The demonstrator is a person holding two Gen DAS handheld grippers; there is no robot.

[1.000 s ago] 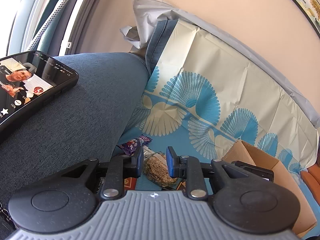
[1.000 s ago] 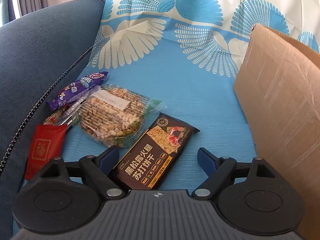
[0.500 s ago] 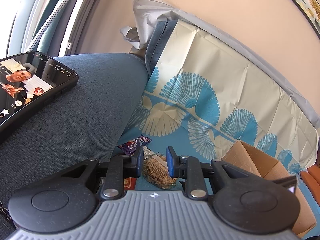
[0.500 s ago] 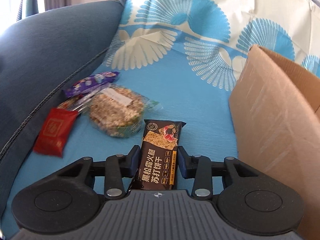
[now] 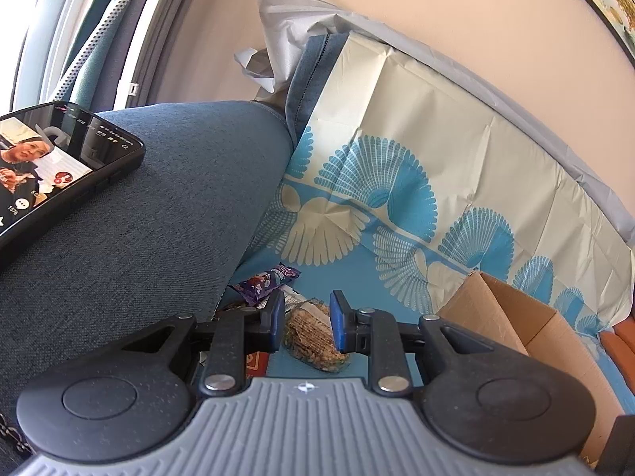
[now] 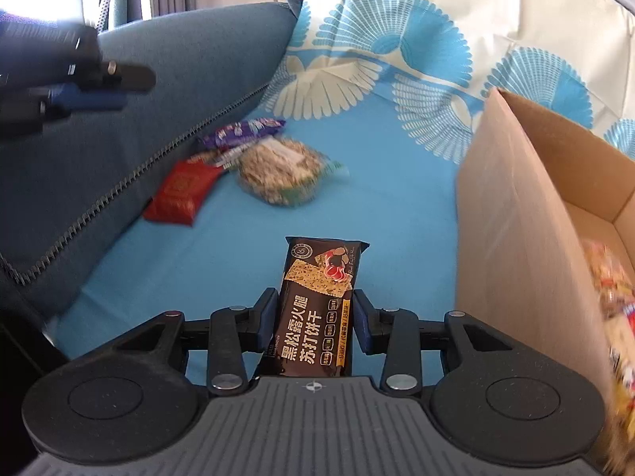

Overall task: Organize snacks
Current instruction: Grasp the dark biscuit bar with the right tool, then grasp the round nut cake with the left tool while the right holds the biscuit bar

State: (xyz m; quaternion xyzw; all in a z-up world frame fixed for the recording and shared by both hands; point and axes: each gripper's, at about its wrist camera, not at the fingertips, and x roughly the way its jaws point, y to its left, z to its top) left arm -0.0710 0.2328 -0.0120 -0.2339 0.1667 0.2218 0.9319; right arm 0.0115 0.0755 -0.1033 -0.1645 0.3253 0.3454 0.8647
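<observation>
My right gripper (image 6: 313, 313) is shut on a dark cracker packet (image 6: 317, 301) and holds it above the blue sheet, just left of the cardboard box (image 6: 512, 214). Snacks show inside the box (image 6: 611, 297). On the sheet lie a round rice cake pack (image 6: 278, 170), a purple bar (image 6: 242, 131) and a red packet (image 6: 180, 190). My left gripper (image 5: 307, 319) hovers high above these with a narrow gap, holding nothing. The rice cake pack (image 5: 313, 337) shows between its fingers, far below. The left gripper also shows in the right wrist view (image 6: 85, 87).
A blue sofa arm (image 5: 131, 238) rises on the left with a black phone (image 5: 47, 174) lying on it. A fan-patterned cover (image 5: 416, 150) drapes the backrest. The box (image 5: 512, 317) stands to the right.
My right gripper closed on the dark cracker packet and lifted it off the sheet, drawing back toward the box. My left gripper stayed still.
</observation>
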